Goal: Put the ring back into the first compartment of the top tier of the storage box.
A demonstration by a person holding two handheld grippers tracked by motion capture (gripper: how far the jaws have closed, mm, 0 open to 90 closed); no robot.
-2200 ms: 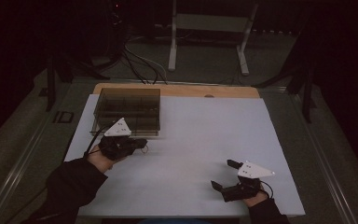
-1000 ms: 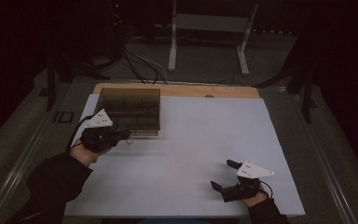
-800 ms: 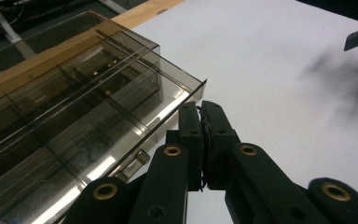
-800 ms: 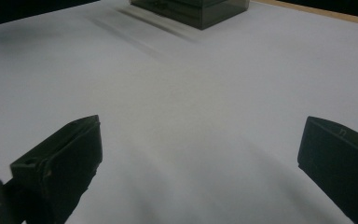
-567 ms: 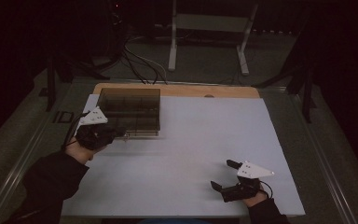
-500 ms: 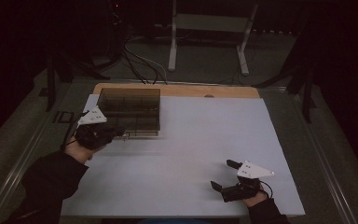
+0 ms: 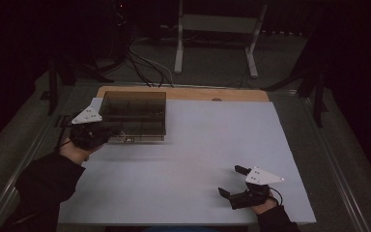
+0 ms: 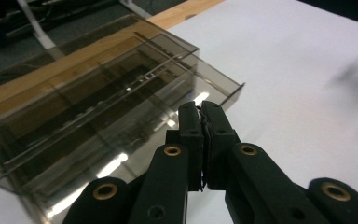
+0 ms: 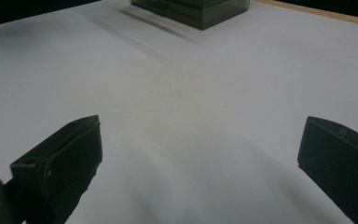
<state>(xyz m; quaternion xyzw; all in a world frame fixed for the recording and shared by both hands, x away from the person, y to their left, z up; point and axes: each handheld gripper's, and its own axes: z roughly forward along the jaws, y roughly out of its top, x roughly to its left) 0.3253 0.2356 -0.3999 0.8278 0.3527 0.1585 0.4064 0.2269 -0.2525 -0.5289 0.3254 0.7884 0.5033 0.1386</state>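
Note:
A smoky transparent compartment box (image 7: pixel 133 113) stands at the back left of the white sheet (image 7: pixel 198 145). My left gripper (image 7: pixel 107 134) is at the box's front left corner, held by a dark-sleeved arm. In the left gripper view this gripper (image 8: pixel 201 112) is shut, its tips just before the box (image 8: pixel 98 107) and its low front lip, with nothing visible between them. My right gripper (image 7: pixel 233 181) rests near the front right of the sheet, open and holding nothing. In the right gripper view this gripper (image 9: pixel 200 154) has its jaws wide apart over bare sheet, the box (image 9: pixel 191 11) far ahead.
A wooden board edge (image 7: pixel 183 93) shows behind the sheet. Beyond the table stand a metal frame's legs (image 7: pixel 178 48) and loose cables (image 7: pixel 140 63) on the floor. Metal rails run along both table sides.
My left gripper has drifted left and slightly back along the box's front, staying shut. The box and the right gripper have not moved.

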